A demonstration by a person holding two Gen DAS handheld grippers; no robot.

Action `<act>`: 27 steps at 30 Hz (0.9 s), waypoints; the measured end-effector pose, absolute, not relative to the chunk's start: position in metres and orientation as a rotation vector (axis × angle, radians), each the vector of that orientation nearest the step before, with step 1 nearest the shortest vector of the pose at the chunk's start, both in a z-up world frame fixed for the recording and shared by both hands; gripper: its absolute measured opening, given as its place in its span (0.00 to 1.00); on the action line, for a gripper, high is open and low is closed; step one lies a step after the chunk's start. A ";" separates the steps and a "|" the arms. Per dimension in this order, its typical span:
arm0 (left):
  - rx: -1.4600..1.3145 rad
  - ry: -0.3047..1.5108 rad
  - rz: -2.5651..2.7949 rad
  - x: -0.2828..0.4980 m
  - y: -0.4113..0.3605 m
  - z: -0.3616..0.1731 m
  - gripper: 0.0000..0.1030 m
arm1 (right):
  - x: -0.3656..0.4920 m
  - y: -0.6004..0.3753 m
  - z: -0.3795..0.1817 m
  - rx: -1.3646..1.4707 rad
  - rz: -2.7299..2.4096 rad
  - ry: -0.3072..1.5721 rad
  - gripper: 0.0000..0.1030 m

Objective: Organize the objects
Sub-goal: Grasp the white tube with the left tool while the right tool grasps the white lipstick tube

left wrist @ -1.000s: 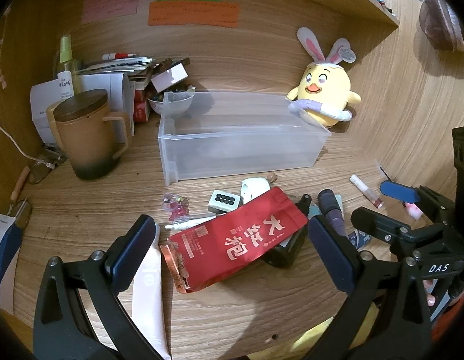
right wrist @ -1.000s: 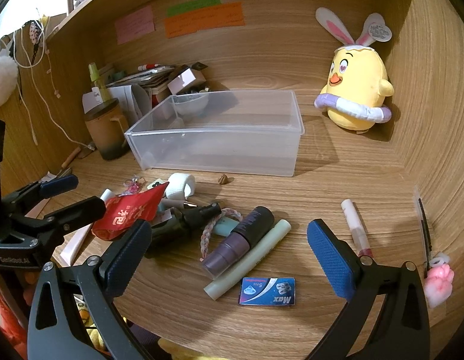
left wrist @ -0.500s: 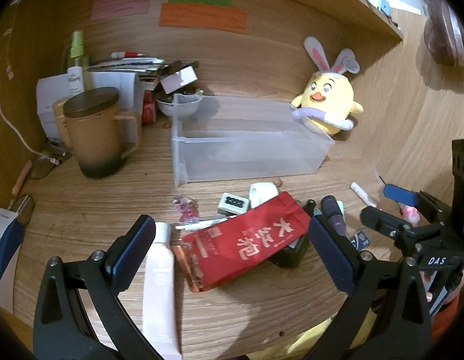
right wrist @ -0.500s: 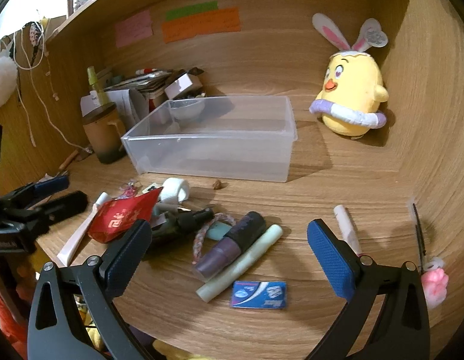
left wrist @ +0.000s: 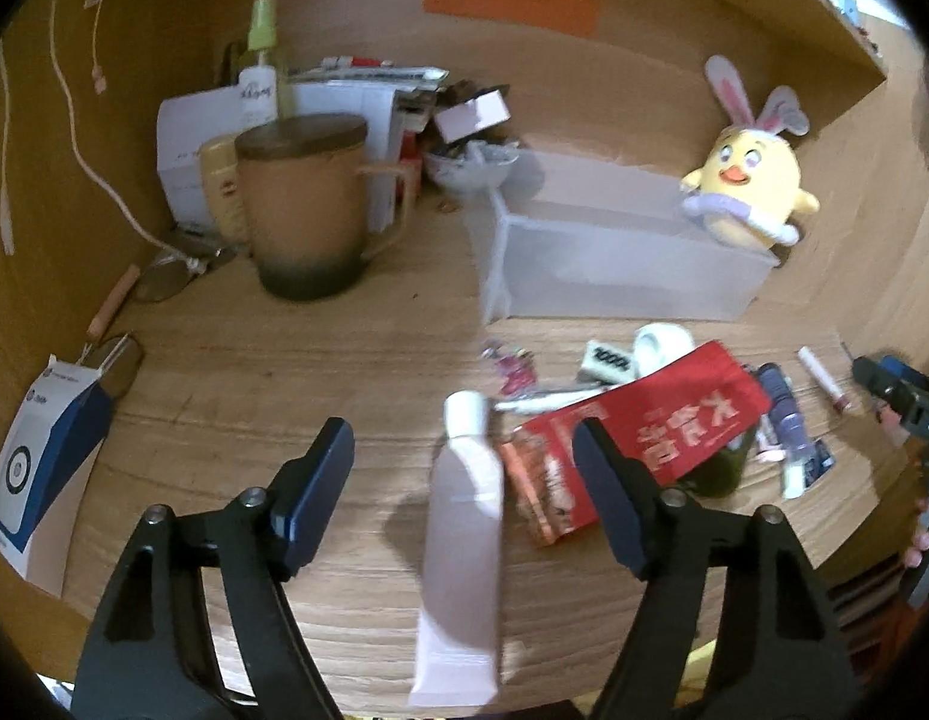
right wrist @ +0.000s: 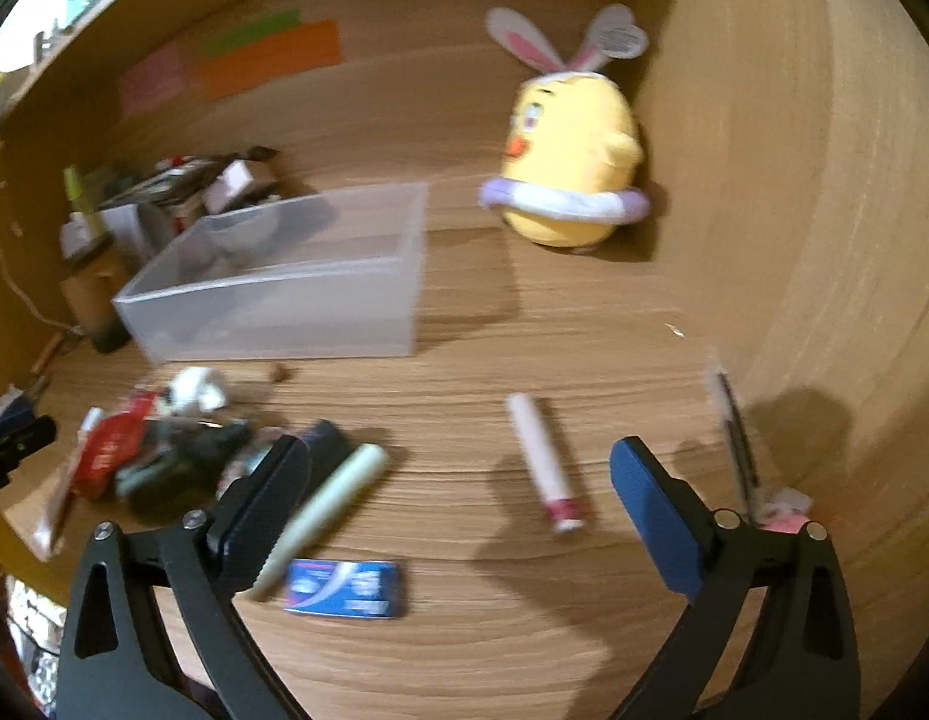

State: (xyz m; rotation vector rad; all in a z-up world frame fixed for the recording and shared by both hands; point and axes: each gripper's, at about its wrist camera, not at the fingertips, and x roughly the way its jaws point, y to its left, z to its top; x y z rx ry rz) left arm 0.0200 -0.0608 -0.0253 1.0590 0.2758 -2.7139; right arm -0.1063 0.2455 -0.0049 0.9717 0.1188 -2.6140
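A clear plastic bin (left wrist: 614,258) (right wrist: 284,294) stands empty on the wooden desk. In front of it lies a scatter of small items. My left gripper (left wrist: 464,480) is open and empty, with a white tube (left wrist: 464,516) lying between its fingers and a red tea packet (left wrist: 656,420) by the right finger. My right gripper (right wrist: 458,504) is open and empty above a pink-tipped white stick (right wrist: 545,462). A pale green stick (right wrist: 326,504) and a blue card (right wrist: 344,588) lie by its left finger.
A brown lidded mug (left wrist: 302,210), a paper stack (left wrist: 368,90) and a white-blue box (left wrist: 38,450) stand at the left. A yellow bunny-eared plush (left wrist: 746,180) (right wrist: 572,180) sits at the back right. A pen (right wrist: 734,438) lies by the right wall.
My left gripper has swung left, so the white tube now lies between its fingers. My right gripper has swung right, away from the pile and over the pink-tipped stick. Both views are blurred.
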 end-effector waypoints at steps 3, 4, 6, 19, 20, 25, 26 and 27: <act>1.120 0.324 -2.690 0.011 -0.070 -0.035 0.61 | -0.116 0.257 -0.013 1.023 -2.636 0.103 0.88; 1.145 0.350 -2.684 0.006 -0.074 -0.039 0.59 | -0.118 0.261 -0.017 1.040 -2.640 0.094 0.87; 1.172 0.383 -2.672 -0.001 -0.079 -0.044 0.55 | -0.123 0.266 -0.023 1.071 -2.639 0.083 0.83; 1.265 0.317 -2.637 -0.023 -0.076 -0.058 0.46 | -0.152 0.264 -0.050 1.196 -2.587 0.104 0.46; 1.263 0.307 -2.636 -0.024 -0.076 -0.058 0.42 | -0.154 0.264 -0.050 1.197 -2.584 0.103 0.41; 1.258 0.282 -2.625 -0.028 -0.080 -0.058 0.22 | -0.157 0.260 -0.050 1.183 -2.588 0.121 0.16; 1.256 0.289 -2.626 -0.029 -0.082 -0.058 0.22 | -0.157 0.259 -0.050 1.180 -2.590 0.124 0.14; 1.253 0.298 -2.629 -0.029 -0.083 -0.058 0.21 | -0.156 0.259 -0.050 1.174 -2.592 0.124 0.14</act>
